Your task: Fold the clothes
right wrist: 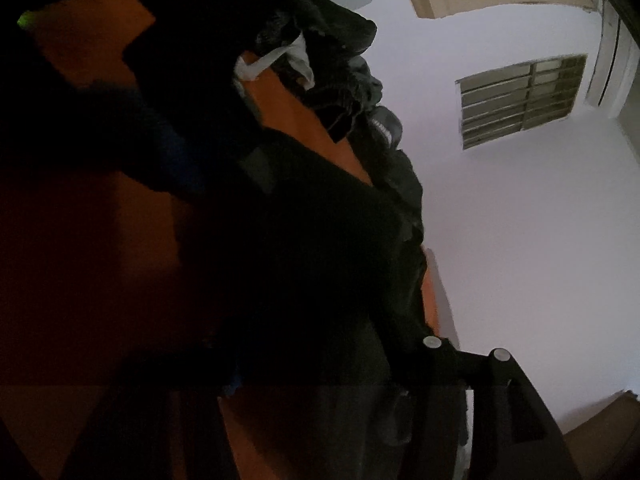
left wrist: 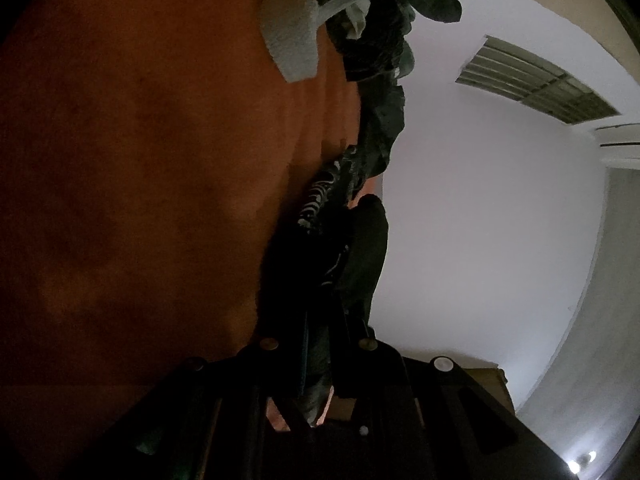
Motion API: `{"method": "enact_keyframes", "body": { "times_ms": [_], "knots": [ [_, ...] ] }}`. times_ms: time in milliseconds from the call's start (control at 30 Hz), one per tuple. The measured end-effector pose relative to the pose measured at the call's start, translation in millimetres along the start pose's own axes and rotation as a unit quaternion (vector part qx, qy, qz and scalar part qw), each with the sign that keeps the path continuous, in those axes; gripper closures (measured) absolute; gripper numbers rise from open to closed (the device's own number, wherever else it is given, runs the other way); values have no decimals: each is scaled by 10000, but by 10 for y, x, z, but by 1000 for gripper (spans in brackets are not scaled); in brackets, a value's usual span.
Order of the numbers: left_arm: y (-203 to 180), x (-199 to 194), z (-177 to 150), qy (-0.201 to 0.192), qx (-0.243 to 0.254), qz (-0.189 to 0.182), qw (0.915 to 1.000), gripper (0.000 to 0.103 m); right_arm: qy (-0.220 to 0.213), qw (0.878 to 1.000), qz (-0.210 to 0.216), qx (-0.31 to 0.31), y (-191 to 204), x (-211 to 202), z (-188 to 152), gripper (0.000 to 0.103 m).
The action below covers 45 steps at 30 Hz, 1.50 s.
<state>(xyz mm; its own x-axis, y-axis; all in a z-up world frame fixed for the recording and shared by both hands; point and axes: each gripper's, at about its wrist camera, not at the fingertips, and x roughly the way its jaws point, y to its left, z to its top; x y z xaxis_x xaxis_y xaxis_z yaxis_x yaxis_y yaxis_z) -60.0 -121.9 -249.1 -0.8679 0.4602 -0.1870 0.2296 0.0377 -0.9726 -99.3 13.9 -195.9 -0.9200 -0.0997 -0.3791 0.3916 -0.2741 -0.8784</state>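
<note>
The left wrist view is dim and rolled sideways. My left gripper [left wrist: 322,344] has its fingers close together, pinching a dark garment [left wrist: 360,248] that rises from them beside a black-and-white striped piece [left wrist: 316,196]. In the right wrist view a large dark garment [right wrist: 312,260] covers the middle and drapes over my right gripper [right wrist: 360,400]. The right gripper's fingers are lost in the dark cloth, and only its frame [right wrist: 464,360] shows.
An orange surface [left wrist: 140,160] fills the left of both views. A heap of dark clothes [left wrist: 380,40] lies along its edge, with a white towel [left wrist: 292,28] beside it. A pale wall [right wrist: 520,240] with a barred window [right wrist: 520,100] stands behind.
</note>
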Motion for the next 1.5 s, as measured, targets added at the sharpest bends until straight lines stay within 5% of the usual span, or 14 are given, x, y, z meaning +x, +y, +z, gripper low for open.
{"method": "enact_keyframes", "body": {
  "times_ms": [233, 267, 300, 367, 533, 633, 700, 800, 867, 967, 1000, 1167, 1267, 1500],
  "knots": [
    [-8, -76, 47, -189, -88, -226, 9995, 94, 80, 9998, -104, 137, -86, 232, 155, 36],
    [4, -93, 73, -217, -123, -241, 9994, 94, 95, 9998, -23, 175, -109, 272, 168, 41],
    [19, -111, 100, -242, -162, -253, 9993, 94, 137, 9996, 112, 230, -153, 325, 186, 68],
    [-17, -201, 157, -378, -183, -282, 9987, 94, 213, 9984, 359, 386, -300, 392, 220, 93],
    [-384, -471, 298, -752, 367, -85, 9965, 94, 358, 9838, 991, 1451, -1135, 302, 233, 94],
    [-604, -633, 383, -975, 696, 33, 9928, 94, 510, 9475, 1781, 2605, -1888, 200, 199, 94],
    [-763, -669, 374, -955, 950, 80, 9908, 94, 520, 9004, 2433, 3569, -2369, 50, 125, 94],
    [-959, -692, 356, -908, 1214, 128, 9884, 94, 473, 8039, 3312, 4917, -3019, -75, -74, 94],
    [-1031, -692, 370, -877, 1261, 120, 9881, 94, 452, 7241, 3812, 5730, -3334, -42, -313, 94],
    [-1113, -674, 374, -827, 1348, 133, 9873, 94, 453, 5860, 4479, 6737, -3491, 194, -852, 94],
    [-1129, -654, 354, -821, 1389, 147, 9868, 94, 367, 5524, 4683, 6886, -3443, 337, -1027, 94],
    [-1079, -507, 261, -736, 1555, 623, 9831, 94, 592, 4365, 5355, 7205, -2596, 1153, -2057, 85],
    [-993, -442, 243, -661, 1582, 846, 9816, 94, 942, 3833, 5142, 7615, -2211, 1350, -2679, 65],
    [-891, -205, 175, -322, 1733, 1237, 9765, 94, 696, 2524, 4364, 8608, -1835, 1233, -3954, 50]
  ]
}}
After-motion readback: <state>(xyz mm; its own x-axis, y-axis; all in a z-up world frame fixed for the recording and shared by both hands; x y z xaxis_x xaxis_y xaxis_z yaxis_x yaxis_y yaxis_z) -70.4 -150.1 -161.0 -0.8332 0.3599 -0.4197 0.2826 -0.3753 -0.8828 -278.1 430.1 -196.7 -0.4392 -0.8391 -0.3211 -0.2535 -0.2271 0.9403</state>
